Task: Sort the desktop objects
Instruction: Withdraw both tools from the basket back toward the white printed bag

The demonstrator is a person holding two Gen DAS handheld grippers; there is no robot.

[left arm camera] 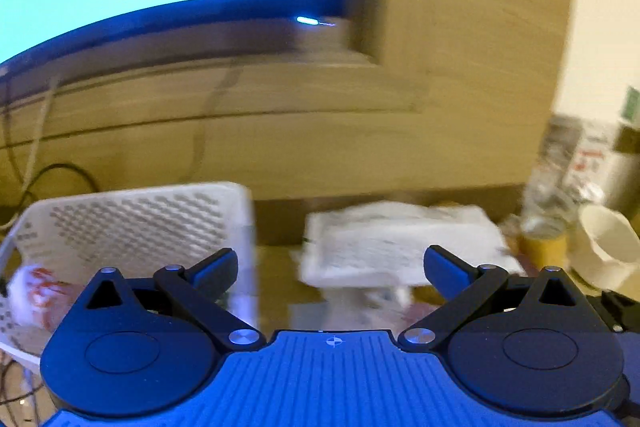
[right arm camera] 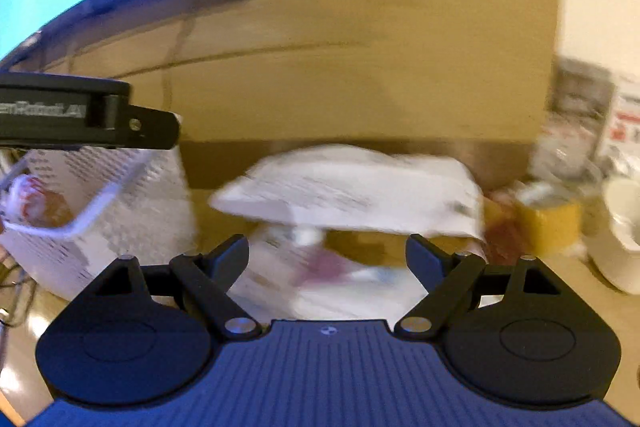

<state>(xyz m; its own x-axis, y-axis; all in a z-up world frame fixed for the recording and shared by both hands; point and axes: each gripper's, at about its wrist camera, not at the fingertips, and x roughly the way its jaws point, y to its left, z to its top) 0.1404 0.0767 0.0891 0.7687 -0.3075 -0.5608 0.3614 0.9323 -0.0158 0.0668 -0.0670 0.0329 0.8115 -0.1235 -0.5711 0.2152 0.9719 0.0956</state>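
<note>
Left gripper (left arm camera: pixel 330 269): jaws wide, empty, aimed between basket and papers.
Right gripper (right arm camera: pixel 327 254): wide, empty, facing the paper pile (right arm camera: pixel 352 187), probably to pick from it.
White mesh basket (right arm camera: pixel 100 219): left on the desk, likely the sorting bin; a red-and-white item inside.

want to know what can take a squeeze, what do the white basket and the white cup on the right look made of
White basket: looks like moulded plastic, matte, with rows of small punched holes and a rolled rim. White cup: smooth, thick-walled and slightly glossy, probably ceramic, though motion blur leaves hard plastic possible.
</note>
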